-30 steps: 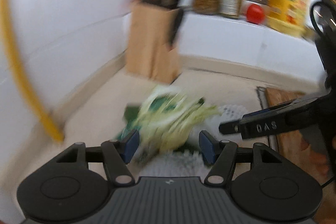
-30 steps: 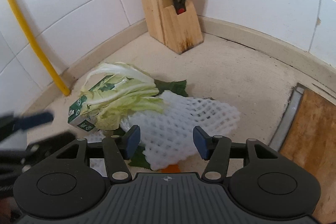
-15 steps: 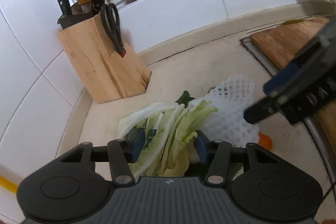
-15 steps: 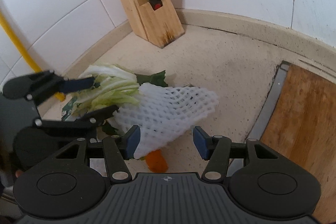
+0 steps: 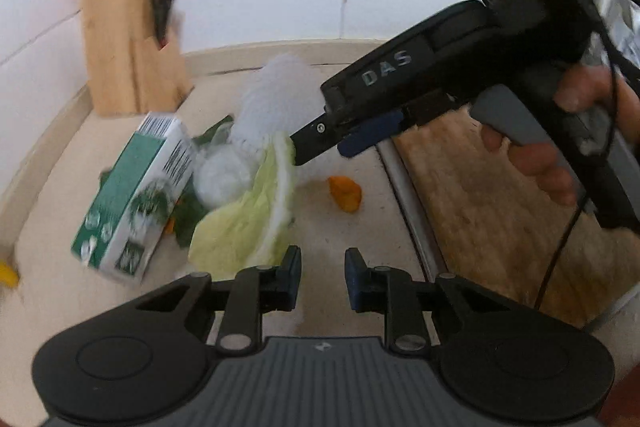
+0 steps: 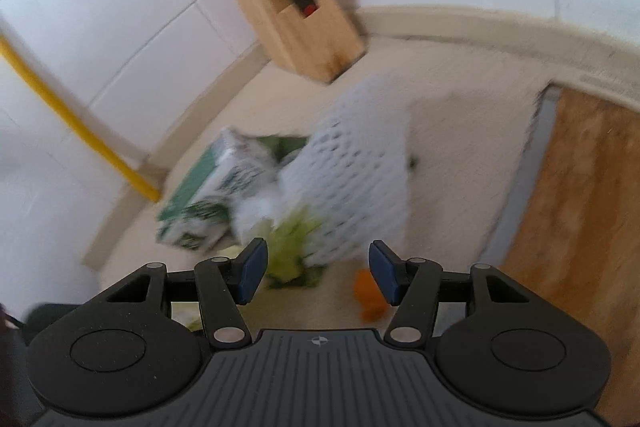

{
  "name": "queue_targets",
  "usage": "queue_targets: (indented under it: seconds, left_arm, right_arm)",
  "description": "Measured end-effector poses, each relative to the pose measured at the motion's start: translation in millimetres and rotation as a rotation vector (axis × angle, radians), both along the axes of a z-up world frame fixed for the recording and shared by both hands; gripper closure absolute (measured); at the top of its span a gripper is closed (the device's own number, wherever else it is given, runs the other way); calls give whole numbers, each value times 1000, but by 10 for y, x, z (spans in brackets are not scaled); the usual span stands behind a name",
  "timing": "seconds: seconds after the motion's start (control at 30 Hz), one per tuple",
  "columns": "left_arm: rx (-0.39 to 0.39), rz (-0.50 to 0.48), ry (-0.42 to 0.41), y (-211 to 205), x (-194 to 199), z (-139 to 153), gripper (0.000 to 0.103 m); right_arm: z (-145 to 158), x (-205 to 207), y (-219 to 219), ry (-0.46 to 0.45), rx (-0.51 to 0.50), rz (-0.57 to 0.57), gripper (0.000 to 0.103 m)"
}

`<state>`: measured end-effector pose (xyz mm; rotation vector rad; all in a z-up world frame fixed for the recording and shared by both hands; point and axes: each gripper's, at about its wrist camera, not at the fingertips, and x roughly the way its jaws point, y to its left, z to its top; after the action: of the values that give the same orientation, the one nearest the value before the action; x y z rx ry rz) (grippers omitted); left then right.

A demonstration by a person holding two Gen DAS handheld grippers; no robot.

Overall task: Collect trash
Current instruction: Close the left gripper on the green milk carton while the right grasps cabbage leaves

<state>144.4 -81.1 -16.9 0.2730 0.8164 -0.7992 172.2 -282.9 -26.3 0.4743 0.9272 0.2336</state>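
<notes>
Left tongs (image 5: 322,273) let go of the cabbage leaf (image 5: 256,215), now near-closed and empty; right tongs (image 6: 316,273) spread, foam net (image 6: 360,179) apparently loose between them. Pile by the table's back-left corner, carton (image 5: 136,195) included, is uncollected; regrasp needed.

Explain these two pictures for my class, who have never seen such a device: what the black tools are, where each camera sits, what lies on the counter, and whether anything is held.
There is no robot here. A person holds a two-finger gripper in each hand, and each one carries a forward-looking camera. One picture looks along the left gripper, the other along the right gripper. On the counter lie a green and white carton, cabbage leaves, a white foam net and an orange scrap, near a knife block and a cutting board. Both grippers' jaws stand apart, and neither clearly holds anything.
</notes>
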Motion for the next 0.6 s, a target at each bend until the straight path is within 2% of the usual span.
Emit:
queue_targets:
  seconds: [0.1, 0.27, 0.43, 0.6]
  left_arm:
    - [-31, 33, 8, 53, -67, 8, 83]
    - [-32, 55, -3, 62, -133, -6, 82]
    - [-63, 99, -2, 225, -166, 9, 82]
    - [-76, 149, -13, 403, -170, 72, 82]
  right_arm:
    - [-43, -9, 106, 24, 43, 27, 38]
    - [-204, 68, 232, 95, 118, 14, 36]
    - [-118, -32, 134, 66, 171, -35, 32]
    - [-166, 15, 156, 74, 292, -41, 32]
